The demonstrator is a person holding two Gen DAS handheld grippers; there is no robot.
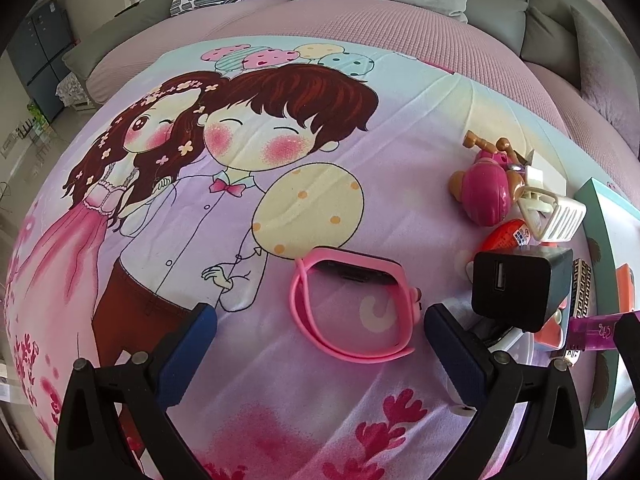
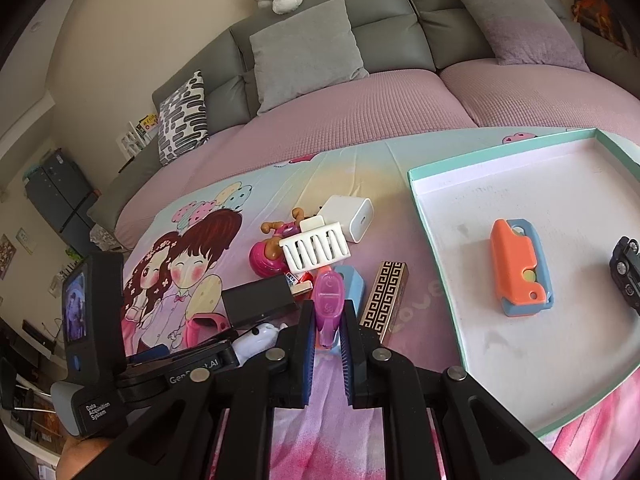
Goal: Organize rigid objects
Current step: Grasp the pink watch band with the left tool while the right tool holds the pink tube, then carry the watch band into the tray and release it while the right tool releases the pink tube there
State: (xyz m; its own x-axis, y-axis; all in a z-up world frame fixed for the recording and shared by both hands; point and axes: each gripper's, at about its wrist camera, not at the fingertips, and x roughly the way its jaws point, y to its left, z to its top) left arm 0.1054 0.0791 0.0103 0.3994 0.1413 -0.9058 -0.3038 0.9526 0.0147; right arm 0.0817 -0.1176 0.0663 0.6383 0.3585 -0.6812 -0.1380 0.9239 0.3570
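In the right wrist view the right gripper (image 2: 329,334) has its fingers clamped on a translucent purple clip (image 2: 329,296), whose lower end is hidden between the pads. Behind it, a black charger (image 2: 258,300) and white comb (image 2: 314,249) overlap a pink toy (image 2: 266,258). The teal-rimmed tray (image 2: 436,216) at right, cut off by the frame edge, has much bare floor. The left gripper (image 1: 320,344) stands open around a pink watch (image 1: 352,304) on the cartoon bedsheet (image 1: 240,220).
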